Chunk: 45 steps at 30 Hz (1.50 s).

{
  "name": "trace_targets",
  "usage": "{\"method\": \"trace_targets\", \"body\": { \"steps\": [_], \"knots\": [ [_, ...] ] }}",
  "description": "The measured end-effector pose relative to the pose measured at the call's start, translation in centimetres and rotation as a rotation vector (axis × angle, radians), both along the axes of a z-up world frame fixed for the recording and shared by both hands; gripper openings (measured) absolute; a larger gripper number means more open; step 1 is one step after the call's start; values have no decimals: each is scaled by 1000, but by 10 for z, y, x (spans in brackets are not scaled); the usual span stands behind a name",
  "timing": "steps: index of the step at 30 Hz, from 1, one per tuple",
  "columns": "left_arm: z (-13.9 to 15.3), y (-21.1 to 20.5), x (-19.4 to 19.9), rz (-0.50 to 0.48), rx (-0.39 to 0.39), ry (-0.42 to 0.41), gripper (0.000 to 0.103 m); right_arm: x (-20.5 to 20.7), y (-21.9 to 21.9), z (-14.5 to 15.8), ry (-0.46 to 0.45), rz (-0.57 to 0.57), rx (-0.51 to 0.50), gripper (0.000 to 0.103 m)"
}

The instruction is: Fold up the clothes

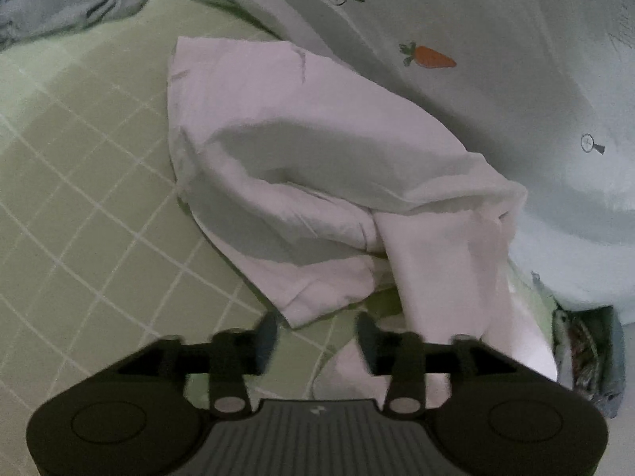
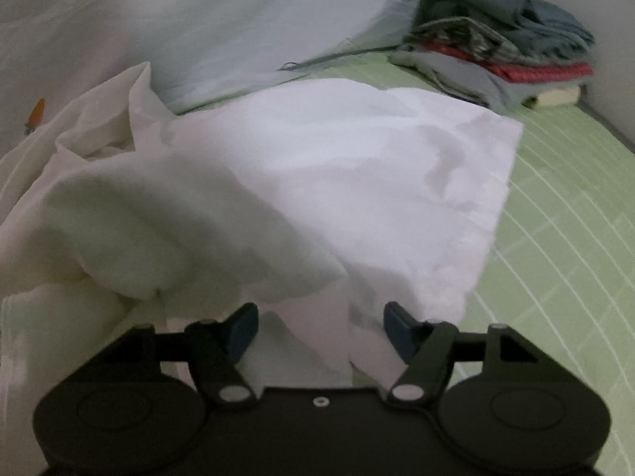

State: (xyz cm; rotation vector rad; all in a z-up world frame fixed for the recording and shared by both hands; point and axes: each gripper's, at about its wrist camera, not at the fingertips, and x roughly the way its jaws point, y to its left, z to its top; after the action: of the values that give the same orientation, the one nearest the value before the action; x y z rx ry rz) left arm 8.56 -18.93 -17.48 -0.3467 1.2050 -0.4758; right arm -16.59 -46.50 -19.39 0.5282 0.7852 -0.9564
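Two views show you one white garment [image 1: 317, 166], rumpled on a green checked bedsheet [image 1: 79, 182].

Through the left wrist camera, your left gripper [image 1: 317, 335] has its fingers spread with nothing between them, the tips just short of the garment's near corner. The cloth lies bunched: a broad panel runs away toward a pale blue quilt with a carrot print [image 1: 476, 31], and a narrow strip hangs down past your right finger [image 1: 367, 337], perhaps a sleeve or a leg, though the blur leaves that unclear. A grey crumpled piece [image 1: 67, 0] sits well apart at the far left.

Through the right wrist camera, your right gripper [image 2: 319, 333] is also spread wide and holds nothing. The white garment [image 2: 357, 182] fills the space just ahead, and one loose flap falls between the two blue fingertip pads [image 2: 242, 333] without being pinched. A stack of folded clothes [image 2: 508, 43] rests at the far right on the same sheet, beside the quilt [image 2: 246, 20].

The garment is not flat, so any crease you make now would come out crooked. Judging by the bunching, you want each gripper on a separate outer corner or hem edge, a single layer only, and then draw the two apart to spread the cloth smooth. Avoid catching the bedsheet beneath. Close on the edge itself, not on a thick fold.
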Motion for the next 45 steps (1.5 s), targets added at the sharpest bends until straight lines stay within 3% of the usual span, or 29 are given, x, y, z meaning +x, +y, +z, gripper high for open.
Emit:
{"method": "trace_targets", "body": {
  "steps": [5, 9, 11, 16, 19, 24, 28, 34, 40, 43, 44, 45],
  "knots": [
    [-13, -14, 14, 4, 13, 33, 58, 8, -4, -3, 33, 1, -5, 74],
    [-21, -30, 25, -34, 68, 12, 62, 15, -8, -6, 60, 2, -9, 78],
    [-22, -38, 25, -64, 89, -22, 69, 18, -10, -8, 74, 3, -12, 81],
    [-22, -68, 7, -142, 218, -168, 69, 23, -18, -12, 78, -4, -14, 91],
    [-22, -78, 2, -168, 268, -213, 67, 24, -19, -13, 79, 1, -15, 95],
    [-22, -87, -1, -194, 340, -277, 33, 23, -20, -15, 74, 16, -28, 97],
    [-13, -76, -2, -163, 320, -286, 25, 24, -20, -15, 75, 16, -31, 97],
    [22, -34, -15, -120, 368, -357, 23, 24, -13, -11, 101, 15, -24, 89],
    [66, 57, -26, 10, 556, -539, 20, 7, 8, -5, 118, 0, -38, 85],
    [84, 117, -24, 100, 623, -580, 18, -4, 20, -2, 110, -21, -42, 85],
    [89, 135, -22, 135, 632, -578, 14, -8, 25, -1, 105, -29, -43, 85],
    [94, 155, -22, 188, 668, -585, 0, -11, 29, 0, 97, -40, -42, 85]
  ]
}}
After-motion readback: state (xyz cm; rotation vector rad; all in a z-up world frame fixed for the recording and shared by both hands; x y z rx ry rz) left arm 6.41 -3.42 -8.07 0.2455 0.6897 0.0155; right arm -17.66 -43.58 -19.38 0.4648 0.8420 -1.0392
